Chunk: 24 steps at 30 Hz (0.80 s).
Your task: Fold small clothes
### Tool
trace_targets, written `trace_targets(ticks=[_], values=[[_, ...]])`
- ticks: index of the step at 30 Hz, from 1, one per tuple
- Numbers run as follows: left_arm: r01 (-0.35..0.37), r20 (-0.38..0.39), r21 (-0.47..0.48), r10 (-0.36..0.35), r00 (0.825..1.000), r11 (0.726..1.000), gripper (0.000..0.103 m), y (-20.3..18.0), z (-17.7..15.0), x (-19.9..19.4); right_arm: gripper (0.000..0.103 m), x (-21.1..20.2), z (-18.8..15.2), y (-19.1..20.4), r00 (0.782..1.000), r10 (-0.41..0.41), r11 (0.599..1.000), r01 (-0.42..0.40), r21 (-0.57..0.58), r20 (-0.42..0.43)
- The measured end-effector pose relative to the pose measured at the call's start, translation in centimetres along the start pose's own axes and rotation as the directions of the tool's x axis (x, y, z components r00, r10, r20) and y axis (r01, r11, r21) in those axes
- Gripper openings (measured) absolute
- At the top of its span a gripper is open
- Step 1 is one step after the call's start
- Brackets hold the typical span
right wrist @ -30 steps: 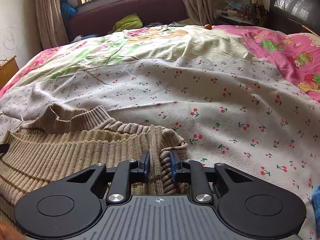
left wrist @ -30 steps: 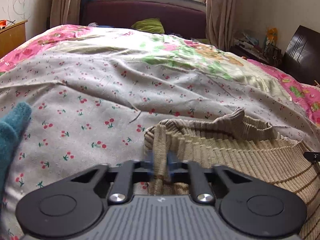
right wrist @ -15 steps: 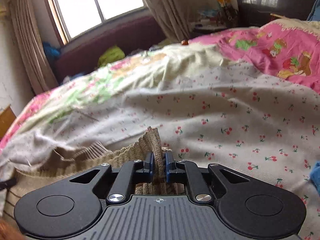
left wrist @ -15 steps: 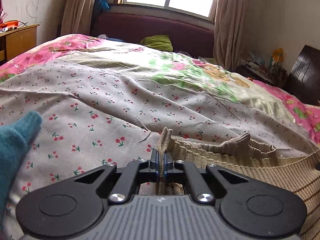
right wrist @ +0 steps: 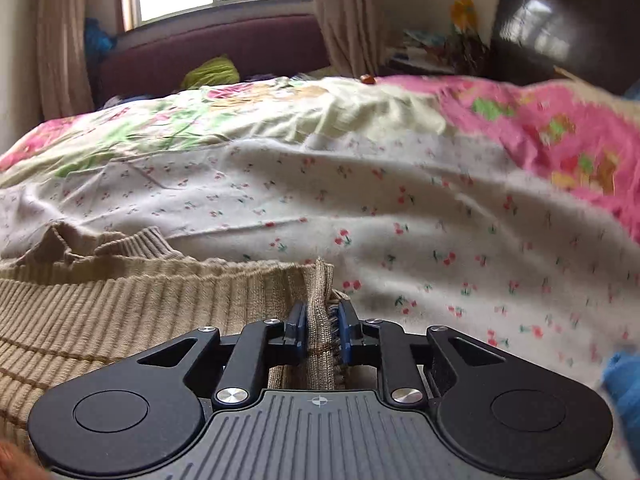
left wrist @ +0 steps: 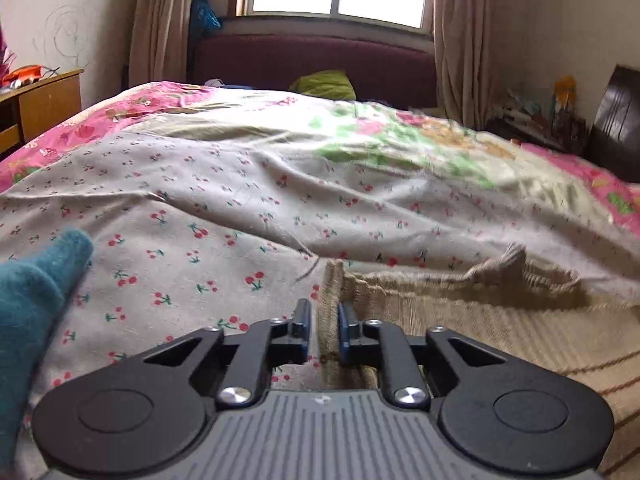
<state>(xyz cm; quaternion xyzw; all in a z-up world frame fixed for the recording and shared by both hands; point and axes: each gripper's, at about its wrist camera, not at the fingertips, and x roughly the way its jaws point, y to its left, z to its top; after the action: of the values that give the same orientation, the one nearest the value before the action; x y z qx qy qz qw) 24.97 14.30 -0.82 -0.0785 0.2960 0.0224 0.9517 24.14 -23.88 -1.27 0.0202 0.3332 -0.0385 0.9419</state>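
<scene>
A beige ribbed sweater (left wrist: 500, 328) with thin brown stripes lies on the cherry-print bedsheet (left wrist: 192, 248). Its collar (left wrist: 504, 264) sticks up at the far edge. My left gripper (left wrist: 323, 320) is at the sweater's left corner. Its jaws are opening, with a raised fold of the knit standing loose between the blue pads (left wrist: 343, 330). In the right wrist view the sweater (right wrist: 120, 312) spreads to the left. My right gripper (right wrist: 320, 326) is at its right corner, jaws opening too, a strip of knit still upright between its pads (right wrist: 298, 330).
A teal knit garment (left wrist: 36, 300) lies at the left of the sheet, and a blue one (right wrist: 624, 380) at the right edge. A pink floral quilt (right wrist: 560, 128) covers the far bed. Beyond are a maroon headboard (left wrist: 320, 60), a wooden desk (left wrist: 44, 100) and a dark cabinet (right wrist: 560, 40).
Both grippers lifted the sweater's corners, carried them a little forward, then lowered. Their jaws, clamped on the knit half a second ago, now stand apart around it.
</scene>
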Motion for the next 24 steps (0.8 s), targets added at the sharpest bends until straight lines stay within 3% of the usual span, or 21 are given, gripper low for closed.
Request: trace_targets(ticks=[4,8,11,14,17,20,24], values=[[-0.002,0.035,-0.020,0.002,0.999,1.000,0.042,1.1,0.7,-3.8,0.020,-3.5,1.6,-0.2,0.997,0.016,1.000,-0.018,0.018,0.076],[0.034,0.031,0.017,-0.035,0.999,0.999,0.046,0.7,-1.4,-8.7,0.020,-7.3,1.2,1.8,0.983,0.155,0.987,-0.151,-0.047,0.101],[0.062,-0.049,0.018,-0.061,0.997,0.998,0.049,0.2,-4.0,-9.5,0.024,-8.0,-0.6,4.2,0.965,0.260,0.963,-0.256,-0.083,0.030],[0.023,-0.155,0.000,-0.022,0.988,1.000,0.050,0.2,-6.3,-7.9,0.026,-5.5,-2.6,6.7,0.968,0.215,0.963,-0.232,-0.133,-0.131],[0.036,-0.146,-0.057,-0.044,0.988,0.998,0.050,0.7,-6.4,-8.8,0.028,-6.1,-2.0,8.0,0.973,0.180,0.970,-0.200,-0.138,-0.142],[0.079,-0.103,-0.129,-0.093,0.990,0.988,0.050,1.1,-6.1,-10.5,0.028,-8.3,-0.2,10.3,0.963,0.241,0.954,-0.257,-0.155,-0.117],[0.102,-0.137,-0.228,-0.136,0.981,0.968,0.051,1.7,-7.3,-10.5,0.049,-8.8,1.0,16.5,0.931,0.319,0.907,-0.354,-0.229,-0.178]])
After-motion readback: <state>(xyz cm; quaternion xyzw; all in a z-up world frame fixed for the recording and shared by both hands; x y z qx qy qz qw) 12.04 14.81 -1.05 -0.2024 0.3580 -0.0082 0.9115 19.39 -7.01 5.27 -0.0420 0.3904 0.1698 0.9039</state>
